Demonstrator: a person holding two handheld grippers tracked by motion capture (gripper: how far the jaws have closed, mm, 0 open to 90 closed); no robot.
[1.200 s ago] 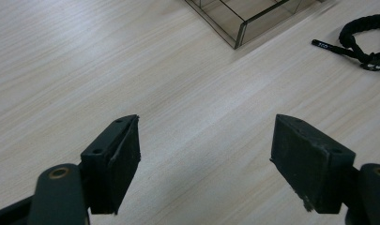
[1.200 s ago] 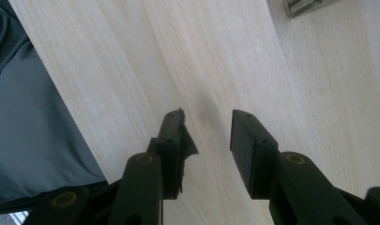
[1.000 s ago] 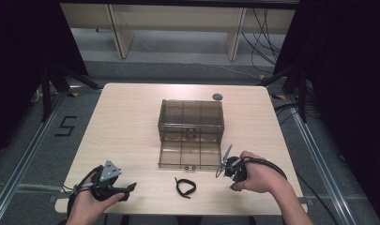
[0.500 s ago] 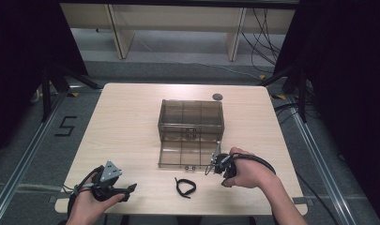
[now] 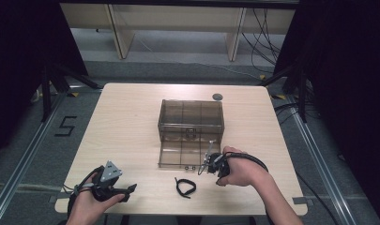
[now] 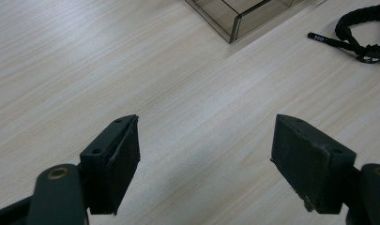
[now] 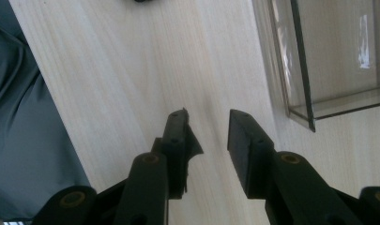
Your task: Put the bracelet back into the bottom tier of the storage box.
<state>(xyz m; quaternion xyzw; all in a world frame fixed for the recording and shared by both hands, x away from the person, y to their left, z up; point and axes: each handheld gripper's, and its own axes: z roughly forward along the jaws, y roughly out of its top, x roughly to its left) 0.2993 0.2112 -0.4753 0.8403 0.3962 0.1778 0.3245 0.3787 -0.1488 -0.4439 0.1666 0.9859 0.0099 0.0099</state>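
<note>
The light wood table (image 5: 131,126) takes up most of the high view, and sitting around its middle is a smoky clear plastic organizer box (image 5: 191,119) with its lid (image 5: 183,154) folded open toward the person. Near the far edge of the table there's a small dark round disc (image 5: 217,96). Down at the near left corner the left gripper (image 5: 124,191) hovers low over bare wood with its jaws wide apart and nothing between them; in the left gripper view the box corner (image 6: 230,18) and the black braided bracelet (image 6: 361,33) sit well off ahead and to the right. The right gripper (image 5: 205,166) is right by the near right corner of the open lid, and its jaws have just been closing a bit but there's a clear gap with only table showing through it. The bracelet (image 5: 185,187) lies on the table just in front of the lid, near the right gripper but apart from it, not between either pair of jaws.
</note>
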